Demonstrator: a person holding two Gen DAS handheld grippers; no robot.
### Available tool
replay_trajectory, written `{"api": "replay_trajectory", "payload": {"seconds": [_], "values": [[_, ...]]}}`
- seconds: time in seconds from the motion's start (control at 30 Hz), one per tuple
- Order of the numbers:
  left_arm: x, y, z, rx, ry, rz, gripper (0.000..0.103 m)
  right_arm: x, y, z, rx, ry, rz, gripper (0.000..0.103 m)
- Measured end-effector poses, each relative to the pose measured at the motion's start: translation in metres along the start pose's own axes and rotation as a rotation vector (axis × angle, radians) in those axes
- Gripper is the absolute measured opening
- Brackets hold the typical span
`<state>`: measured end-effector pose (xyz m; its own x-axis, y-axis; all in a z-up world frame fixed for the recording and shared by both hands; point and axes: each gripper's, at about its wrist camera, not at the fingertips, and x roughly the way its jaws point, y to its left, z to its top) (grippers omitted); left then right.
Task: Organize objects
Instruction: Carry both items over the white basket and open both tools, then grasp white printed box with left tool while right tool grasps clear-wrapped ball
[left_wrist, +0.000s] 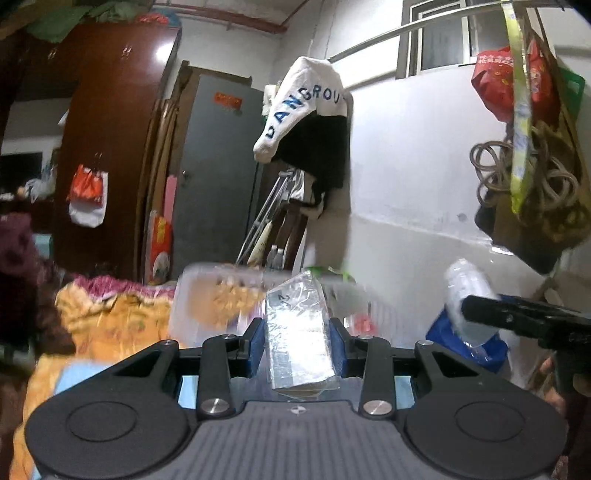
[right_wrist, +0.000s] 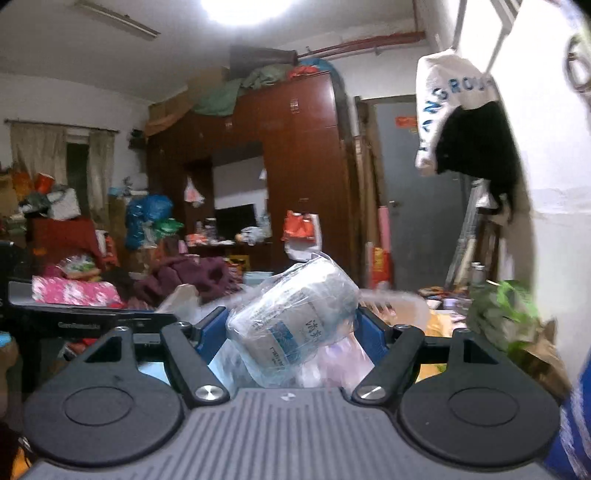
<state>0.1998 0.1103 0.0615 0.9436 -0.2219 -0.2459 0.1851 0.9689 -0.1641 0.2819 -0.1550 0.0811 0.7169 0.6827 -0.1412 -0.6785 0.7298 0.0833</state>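
your left gripper (left_wrist: 297, 341) is clenched on a flat rectangular packet in clear plastic wrap (left_wrist: 300, 334), its blue pads (left_wrist: 257, 341) pressing both long sides. the packet stands nearly upright, its top tilted slightly away, and its lower end hangs over the gripper body, so you cannot see what lies directly beneath. the printing on it is too blurred to read.

behind the packet a clear plastic storage bin (left_wrist: 207, 295) is smeared by motion; only its near rim and left wall can be made out, and its contents do not show. it sits on an orange and pink floral bedcover (left_wrist: 110, 317), which runs out of view at the left edge.

your right gripper (right_wrist: 291, 328) is grasping a crinkled clear plastic bag with a white and blue printed roll inside (right_wrist: 291, 317), held between the blue pads (right_wrist: 373, 332) and leaning left. the bag fills the space between the fingers and hides whatever is past them. in the left wrist view that same gripper (left_wrist: 480, 308) enters from the right edge as a black bar, with the bag a blur at its tip.

open room lies ahead of the left gripper toward the white wall (left_wrist: 406, 184). on the right, hanging bags and coiled rope (left_wrist: 532, 177) crowd that side, and a white lettered garment over a black one (left_wrist: 306, 107) hangs from the rail ahead.
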Motion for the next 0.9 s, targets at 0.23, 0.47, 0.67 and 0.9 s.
{"api": "replay_trajectory", "payload": {"seconds": [0.23, 0.47, 0.67, 0.9], "values": [[0.087, 0.01, 0.041, 0.008, 0.106, 0.083, 0.077, 0.106, -0.02, 0.023, -0.044, 0.15, -0.057, 0.089], [0.032, 0.003, -0.004, 0.02, 0.097, 0.058, 0.086, 0.045, -0.021, -0.007, 0.111, 0.139, 0.004, 0.103], [0.015, -0.023, -0.076, 0.058, 0.221, 0.044, 0.093, 0.003, 0.001, -0.071, 0.052, 0.195, -0.074, 0.103], [0.036, -0.037, -0.111, 0.08, 0.35, 0.035, 0.074, 0.013, -0.015, -0.094, 0.143, 0.261, -0.128, 0.103]]}}
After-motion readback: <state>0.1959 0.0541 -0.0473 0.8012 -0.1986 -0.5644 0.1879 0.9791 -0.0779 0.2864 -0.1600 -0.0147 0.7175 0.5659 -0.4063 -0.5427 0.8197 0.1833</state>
